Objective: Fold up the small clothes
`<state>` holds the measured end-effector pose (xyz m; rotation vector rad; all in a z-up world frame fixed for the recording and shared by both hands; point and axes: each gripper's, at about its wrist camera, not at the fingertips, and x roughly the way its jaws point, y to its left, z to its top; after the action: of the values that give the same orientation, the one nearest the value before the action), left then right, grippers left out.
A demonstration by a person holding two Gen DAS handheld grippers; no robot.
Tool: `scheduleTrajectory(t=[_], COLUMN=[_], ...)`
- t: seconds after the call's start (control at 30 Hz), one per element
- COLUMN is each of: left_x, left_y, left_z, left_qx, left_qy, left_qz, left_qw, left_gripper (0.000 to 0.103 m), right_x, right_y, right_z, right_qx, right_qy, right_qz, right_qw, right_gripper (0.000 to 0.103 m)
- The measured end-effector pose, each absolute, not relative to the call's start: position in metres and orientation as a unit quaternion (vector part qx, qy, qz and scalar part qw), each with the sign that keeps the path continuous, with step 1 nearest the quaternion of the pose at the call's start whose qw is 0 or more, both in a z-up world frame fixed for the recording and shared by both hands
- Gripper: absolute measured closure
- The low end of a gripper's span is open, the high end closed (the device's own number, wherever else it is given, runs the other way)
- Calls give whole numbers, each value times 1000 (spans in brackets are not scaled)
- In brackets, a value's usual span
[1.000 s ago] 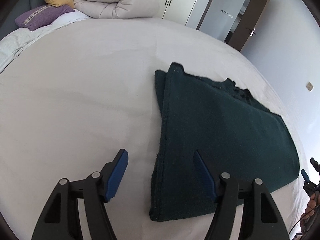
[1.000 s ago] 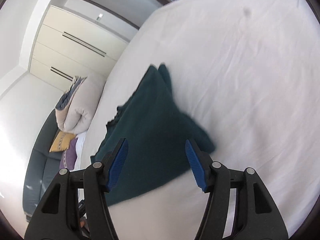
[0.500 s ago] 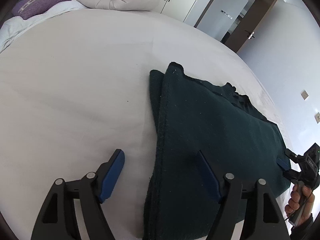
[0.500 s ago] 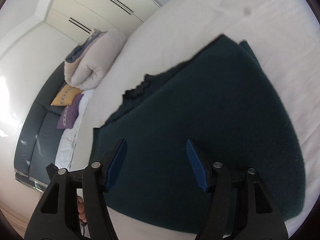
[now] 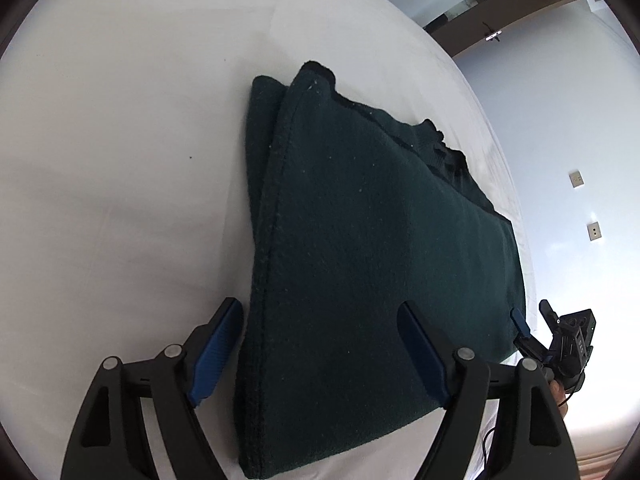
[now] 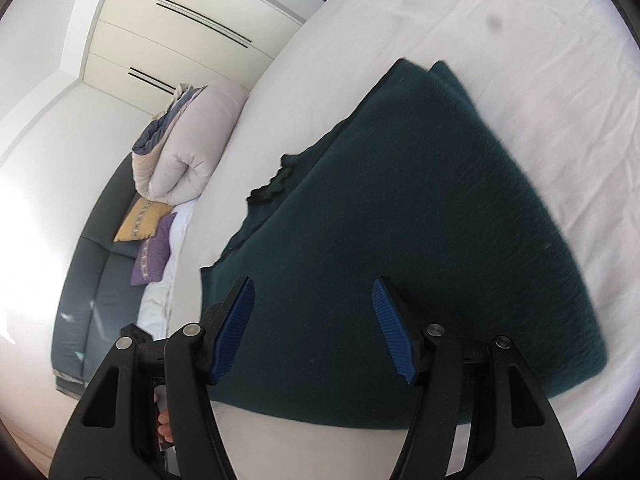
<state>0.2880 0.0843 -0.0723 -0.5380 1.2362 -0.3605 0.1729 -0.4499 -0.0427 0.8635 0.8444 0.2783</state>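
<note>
Under both spread grippers, the green garment hides its near edge.

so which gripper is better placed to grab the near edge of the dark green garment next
Left, probably. The left gripper is open and straddles the stitched side edge of the dark green knitted garment near its corner. The right gripper, also open, sits over the middle of the cloth.

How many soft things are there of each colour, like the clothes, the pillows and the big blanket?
Dark green garment, folded flat on the white bed: 1
Yellow pillow: 1
Purple pillow: 1
Beige rolled duvet, with a blue-grey edge: 1
Total: 4
</note>
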Motion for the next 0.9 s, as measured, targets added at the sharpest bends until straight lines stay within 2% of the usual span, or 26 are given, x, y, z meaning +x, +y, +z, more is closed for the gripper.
scheduleTrajectory(t=[0.03,0.13,0.3,0.43,0.5,0.57,0.83,0.9], left_x=[290,291,290,286,285,281,261,260], left_y=[86,96,107,106,107,114,129,128], left_z=[-73,-79,-92,-100,-102,-105,-110,-108], left_qx=[-261,-316,-370,-404,-410,-440,-500,-502], left_qy=[574,580,585,591,588,574,525,520], left_qz=[-167,-182,-206,-229,-229,-229,-233,-233], left_qw=[758,729,692,659,658,652,648,651], left_gripper=[23,32,55,65,81,90,92,92], right_x=[174,177,186,193,196,201,234,242], right_y=[-445,-429,-398,-376,-365,-351,-297,-288], right_z=[-41,-35,-26,-22,-21,-19,-30,-43], right_qx=[405,400,384,377,373,365,353,349], right_qy=[398,402,417,427,433,440,478,497], right_qz=[138,159,187,203,208,216,242,237], right_qw=[812,808,802,796,794,792,767,759], right_gripper=[43,43,43,43,43,43,42,36])
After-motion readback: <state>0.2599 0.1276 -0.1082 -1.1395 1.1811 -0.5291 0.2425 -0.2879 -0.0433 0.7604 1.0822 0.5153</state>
